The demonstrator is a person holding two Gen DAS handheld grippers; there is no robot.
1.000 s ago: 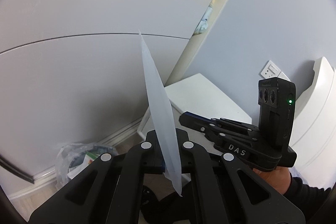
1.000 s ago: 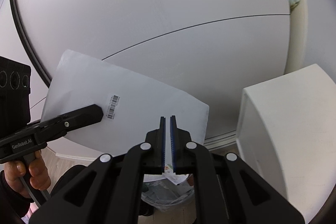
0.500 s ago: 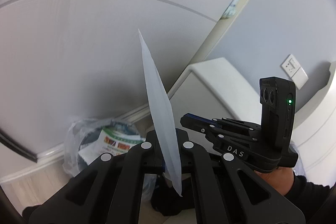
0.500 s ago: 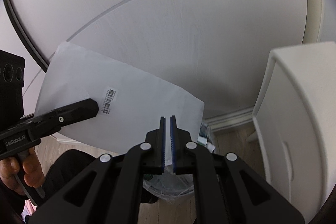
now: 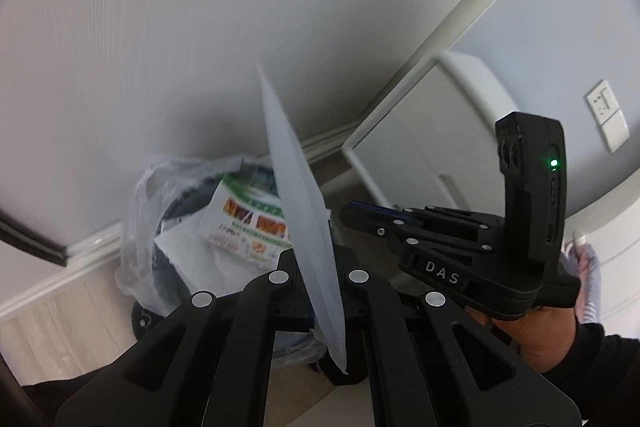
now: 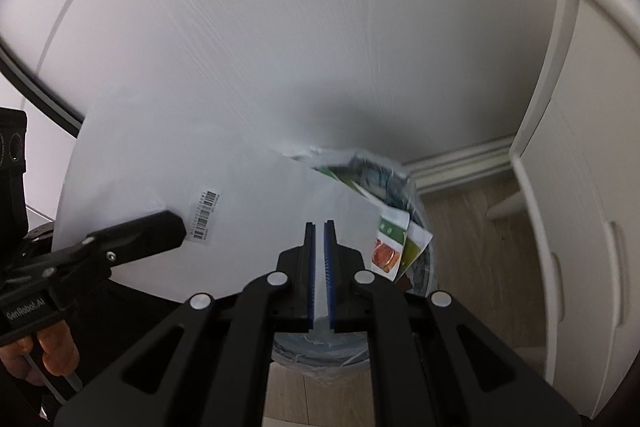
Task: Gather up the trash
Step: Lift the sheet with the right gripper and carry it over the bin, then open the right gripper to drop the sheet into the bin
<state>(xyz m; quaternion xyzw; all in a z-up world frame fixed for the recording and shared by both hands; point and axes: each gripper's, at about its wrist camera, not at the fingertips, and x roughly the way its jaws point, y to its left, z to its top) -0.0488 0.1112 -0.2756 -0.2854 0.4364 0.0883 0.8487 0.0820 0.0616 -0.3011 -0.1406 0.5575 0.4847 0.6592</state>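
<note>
Nearest, lower centre of the left wrist view: our left gripper [image 5: 316, 291], clenched on the flat white paper mailer with a barcode label [image 5: 304, 211], seen edge-on and rising toward mid-frame.

Lower centre of the right wrist view: our right gripper [image 6: 319, 267], its blue-lined fingers [image 6: 310, 267] nearly together; we cannot tell whether they pinch the mailer's lower edge.

Beyond, mid-frame: round waste bin lined with a clear plastic bag [image 5: 136, 227] — colourful printed packets [image 5: 248, 223] inside, mailer above it.

Farther right: white cabinet [image 6: 576, 187].

Farthest: pale wall panel [image 6: 320, 27] — wood-look floor [image 6: 472, 227] at its foot.
</note>
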